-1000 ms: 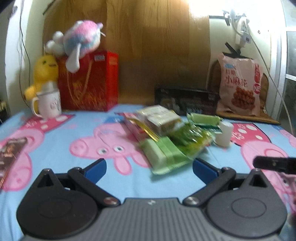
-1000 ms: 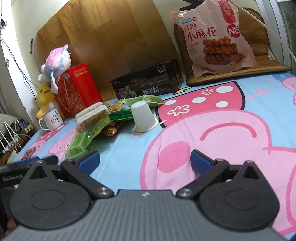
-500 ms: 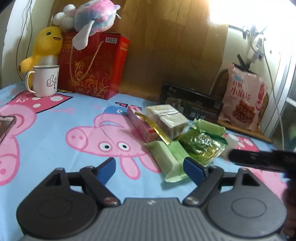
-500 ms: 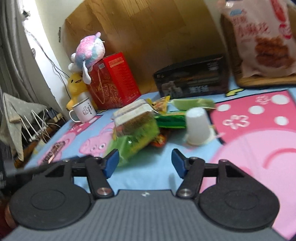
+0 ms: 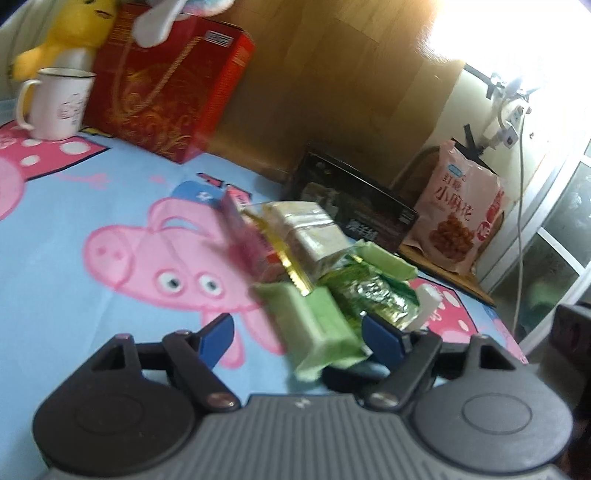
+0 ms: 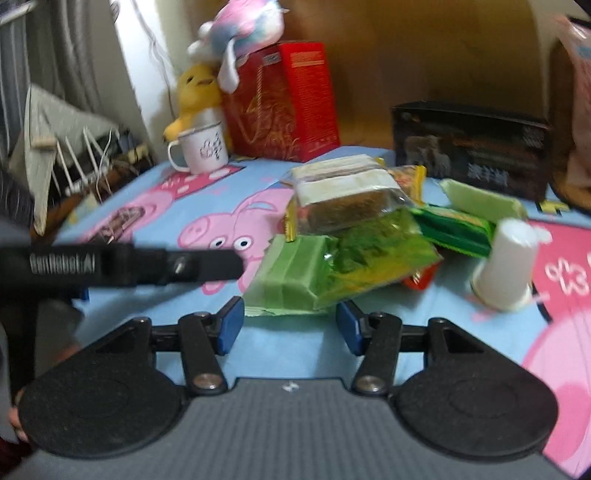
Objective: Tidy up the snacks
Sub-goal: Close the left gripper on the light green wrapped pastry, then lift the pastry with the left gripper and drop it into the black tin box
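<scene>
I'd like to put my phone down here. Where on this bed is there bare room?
Free: the blue sheet between the white mug, the red box and the snack pile. Crowded: from the pile to the black box and paper cup.

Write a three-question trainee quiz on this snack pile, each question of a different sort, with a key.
1. True or false: the white paper cup stands upright, mouth up.
2. What sits on top of the red box? A) a mug B) a pastel plush toy C) a snack bag
3. Fill in: the wrapper nearest the right hand-held gripper is pale ____.

Key: 1 false, it is upside down; 2 B; 3 green.
</scene>
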A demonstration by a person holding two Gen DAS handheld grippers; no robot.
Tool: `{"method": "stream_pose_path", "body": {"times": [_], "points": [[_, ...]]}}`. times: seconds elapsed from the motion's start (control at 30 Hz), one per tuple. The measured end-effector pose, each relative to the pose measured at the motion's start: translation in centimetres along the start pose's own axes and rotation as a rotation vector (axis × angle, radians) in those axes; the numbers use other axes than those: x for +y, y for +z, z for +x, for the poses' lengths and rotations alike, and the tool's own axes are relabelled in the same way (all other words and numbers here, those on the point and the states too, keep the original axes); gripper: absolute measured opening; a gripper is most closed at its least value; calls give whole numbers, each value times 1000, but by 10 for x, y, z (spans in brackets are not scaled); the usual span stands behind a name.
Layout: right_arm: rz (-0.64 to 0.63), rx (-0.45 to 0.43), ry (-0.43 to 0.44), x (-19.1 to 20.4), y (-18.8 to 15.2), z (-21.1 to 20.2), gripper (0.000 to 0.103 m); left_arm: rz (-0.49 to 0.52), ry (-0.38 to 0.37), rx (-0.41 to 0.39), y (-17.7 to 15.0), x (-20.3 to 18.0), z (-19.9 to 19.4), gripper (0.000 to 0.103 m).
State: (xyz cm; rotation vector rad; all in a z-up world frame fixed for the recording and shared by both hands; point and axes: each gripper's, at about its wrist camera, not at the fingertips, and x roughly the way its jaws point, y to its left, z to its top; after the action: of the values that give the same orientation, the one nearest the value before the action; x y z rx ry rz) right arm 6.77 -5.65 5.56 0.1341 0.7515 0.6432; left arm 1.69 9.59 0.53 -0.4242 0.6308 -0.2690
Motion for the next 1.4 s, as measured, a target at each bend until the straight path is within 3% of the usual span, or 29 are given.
{"method": "stream_pose_path", "body": {"times": [0.07,0.1,0.13,0.27,0.37,0.43,0.8,1.07,1.2,1.23,1.3,1.4], "points": [[-30,6,6,-1,1,5,57,-14,-20,34,4,0,11,69],[-44,9,4,0,3,8,51,-33,-36,67,4,1,17,54],[-50,14,7,1,4,8,39,-53,-46,88,3,2,20,52],[-11,26,70,11,-2,-1,28,-11,-30,74,-9,-2,-1,50],[-1,38,156,22,-13,-11,27,-55,-43,71,-21,5,-23,50],[-32,28,168,29,-20,-15,24,-87,-41,66,-27,8,-34,50],[-83,-132,90,31,-12,-43,20,-50,-67,37,-17,-23,-33,50],[-47,-85,54,16,-23,-41,21,-38,-66,104,-29,-25,-16,51],[-59,-57,58,16,-28,-39,31,-38,-73,99,-27,-23,-19,58],[-70,-47,57,17,-28,-39,49,-33,-66,92,-25,-22,-22,62],[-105,-34,46,18,-30,-42,73,-23,-59,80,-21,-17,-27,68],[-190,-7,31,19,-31,-44,77,-30,-74,102,-17,-12,-25,69]]}}
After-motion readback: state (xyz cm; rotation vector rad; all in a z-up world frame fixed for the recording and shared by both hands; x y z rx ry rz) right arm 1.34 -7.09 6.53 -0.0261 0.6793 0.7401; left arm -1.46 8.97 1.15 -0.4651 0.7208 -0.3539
